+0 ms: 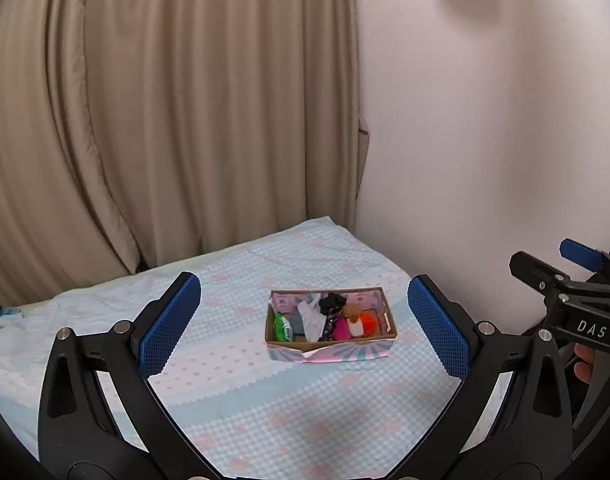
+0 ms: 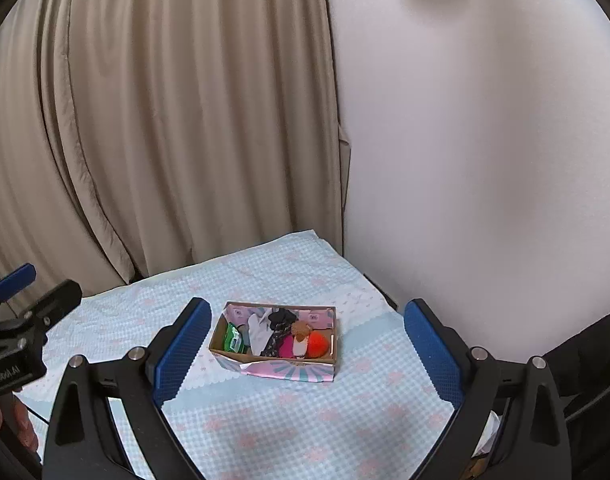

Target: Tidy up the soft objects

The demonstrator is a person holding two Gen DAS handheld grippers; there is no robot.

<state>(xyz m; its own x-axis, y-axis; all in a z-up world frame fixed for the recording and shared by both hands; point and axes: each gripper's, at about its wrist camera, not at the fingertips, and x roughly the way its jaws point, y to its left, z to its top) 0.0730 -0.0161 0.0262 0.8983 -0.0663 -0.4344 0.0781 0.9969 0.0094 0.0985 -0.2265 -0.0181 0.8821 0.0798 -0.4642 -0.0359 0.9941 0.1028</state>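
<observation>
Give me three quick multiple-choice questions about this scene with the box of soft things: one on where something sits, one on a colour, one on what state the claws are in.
1. Where in the box does the green packet lie?
A. at its left end
B. at its right end
C. outside it, on the cloth

2. What colour is the fluffy ball at the box's right end?
A. blue
B. orange-red
C. yellow

3. How do the left claw and right claw stand?
A. both shut on a toy
B. one open, one shut
C. both open and empty

Answers:
1. A, since the green packet is against the left wall in both views.
2. B, since the ball shows bright orange-red beside the pink item.
3. C, since each claw's blue pads sit wide apart with nothing between them but the checked cloth and the box farther off.
</observation>
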